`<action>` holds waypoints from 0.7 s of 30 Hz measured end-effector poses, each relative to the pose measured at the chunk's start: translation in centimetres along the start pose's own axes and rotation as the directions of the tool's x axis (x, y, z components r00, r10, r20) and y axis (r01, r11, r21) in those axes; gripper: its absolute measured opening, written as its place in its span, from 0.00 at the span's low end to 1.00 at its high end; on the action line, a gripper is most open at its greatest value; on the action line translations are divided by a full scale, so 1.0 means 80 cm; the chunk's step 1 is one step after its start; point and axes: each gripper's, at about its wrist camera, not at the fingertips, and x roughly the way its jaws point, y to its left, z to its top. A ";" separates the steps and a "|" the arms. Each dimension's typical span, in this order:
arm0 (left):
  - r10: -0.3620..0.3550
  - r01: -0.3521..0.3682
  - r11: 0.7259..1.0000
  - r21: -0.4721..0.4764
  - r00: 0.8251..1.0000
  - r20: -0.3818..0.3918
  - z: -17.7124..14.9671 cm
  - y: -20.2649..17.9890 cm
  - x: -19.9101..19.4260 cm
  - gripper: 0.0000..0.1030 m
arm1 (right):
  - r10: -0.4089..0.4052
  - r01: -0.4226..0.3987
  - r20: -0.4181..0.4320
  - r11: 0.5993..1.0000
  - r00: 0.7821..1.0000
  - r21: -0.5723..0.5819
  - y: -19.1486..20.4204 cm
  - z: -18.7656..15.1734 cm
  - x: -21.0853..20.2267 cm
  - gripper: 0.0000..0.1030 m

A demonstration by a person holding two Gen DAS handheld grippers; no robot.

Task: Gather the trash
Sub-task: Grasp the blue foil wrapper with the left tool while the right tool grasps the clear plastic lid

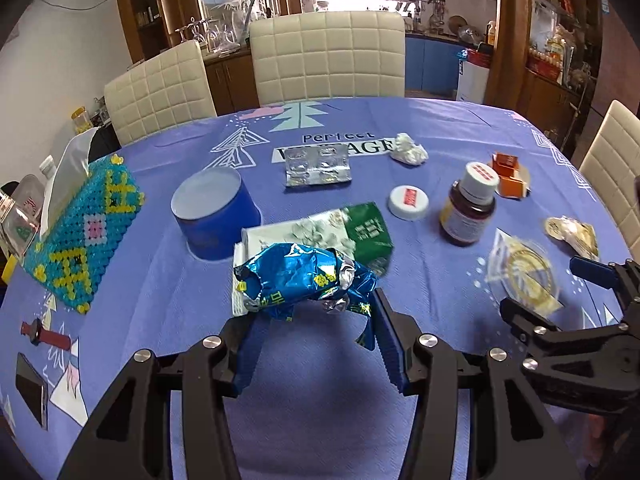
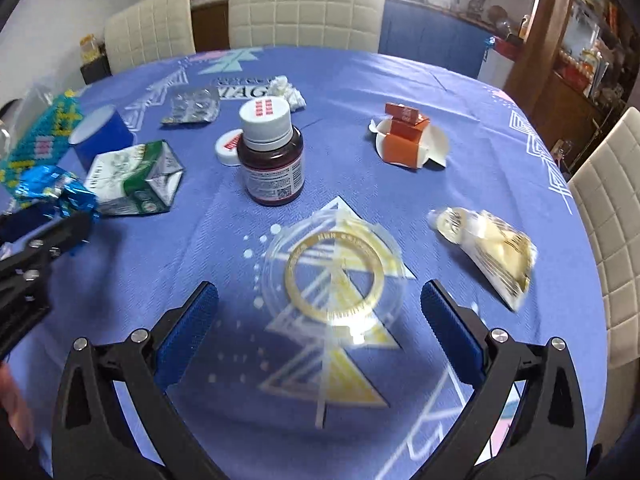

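My left gripper [image 1: 316, 316] is shut on a crumpled blue foil wrapper [image 1: 304, 276] and holds it above the table; the wrapper also shows at the left of the right wrist view [image 2: 52, 192]. Behind it lies a green and white carton [image 1: 340, 232]. My right gripper [image 2: 320, 312] is open, with a clear plastic lid with a gold ring [image 2: 336, 276] lying between its fingers on the cloth. A yellow-white wrapper [image 2: 488, 252] lies to the right. An orange and white box [image 2: 408, 140], a crumpled tissue [image 2: 286, 92] and an empty blister pack [image 2: 192, 110] lie farther back.
A brown pill bottle [image 2: 270, 156] stands mid-table with a white cap [image 2: 230, 148] beside it. A blue tub [image 1: 216, 212], a beaded tissue box [image 1: 84, 224], a watch [image 1: 44, 334] and a phone [image 1: 32, 394] are at the left. Cream chairs [image 1: 328, 56] ring the table.
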 end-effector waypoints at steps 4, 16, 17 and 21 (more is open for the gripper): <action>-0.007 0.007 1.000 0.007 1.000 -0.008 0.006 0.003 0.016 0.48 | -0.037 0.037 -0.029 0.999 0.999 0.003 0.002 0.007 0.019 0.95; -0.032 0.034 0.999 0.036 0.999 -0.031 -0.013 -0.018 0.018 0.48 | -0.034 0.033 -0.013 0.999 0.999 -0.022 -0.006 -0.024 -0.002 0.83; -0.034 0.035 0.999 0.038 0.999 -0.030 -0.016 -0.020 0.013 0.48 | -0.035 0.035 -0.009 0.999 0.999 -0.025 -0.006 -0.028 -0.006 0.83; -0.046 0.047 0.998 0.051 0.999 -0.027 -0.027 -0.035 -0.004 0.48 | -0.033 0.033 0.012 0.999 0.999 -0.019 -0.016 -0.052 -0.035 0.83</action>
